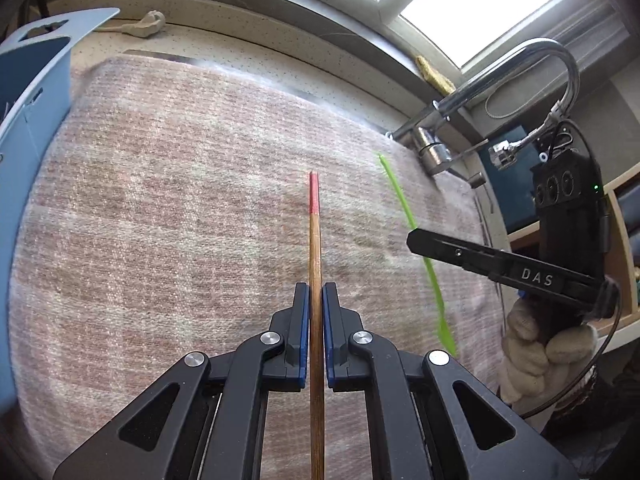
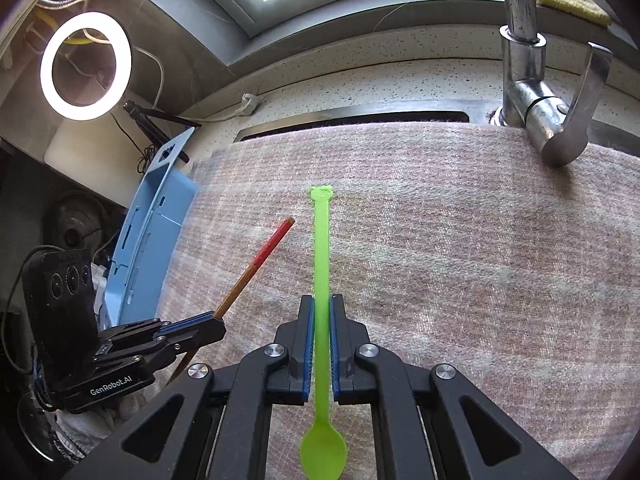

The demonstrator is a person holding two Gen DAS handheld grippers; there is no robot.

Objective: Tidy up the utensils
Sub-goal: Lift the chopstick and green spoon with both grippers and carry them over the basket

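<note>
1. Two utensils are in hand at once: the left gripper pinches a chopstick between its blue pads, and the right gripper pinches a green spoon the same way.
2. Each utensil runs straight out along its tool's fingers. The chopstick's red end points forward, away from the left tool; the spoon's bowl sits back under the right tool and its shaped handle end points forward.
3. Both hang above the towel, not resting on it, as far as I can judge.
4. Left of the left tool stands the blue caddy, probably where both belong. To do this step well, I would swing one utensil over at a time, tip it toward upright above a compartment, and only spread the fingers once its lower end is inside.
5. Both grips sit around mid-length, so a long free end may swing; slow turns should keep it from catching the caddy's rim.
6. The chopstick is slim brown wood with a painted red end. The spoon is thin, smooth, bright plastic that likely flexes. The towel is a soft, fuzzy pink-and-cream weave.
7. Ahead and right of the right tool stands a shiny chrome tap; ahead and to its left glows a ring light.
</note>
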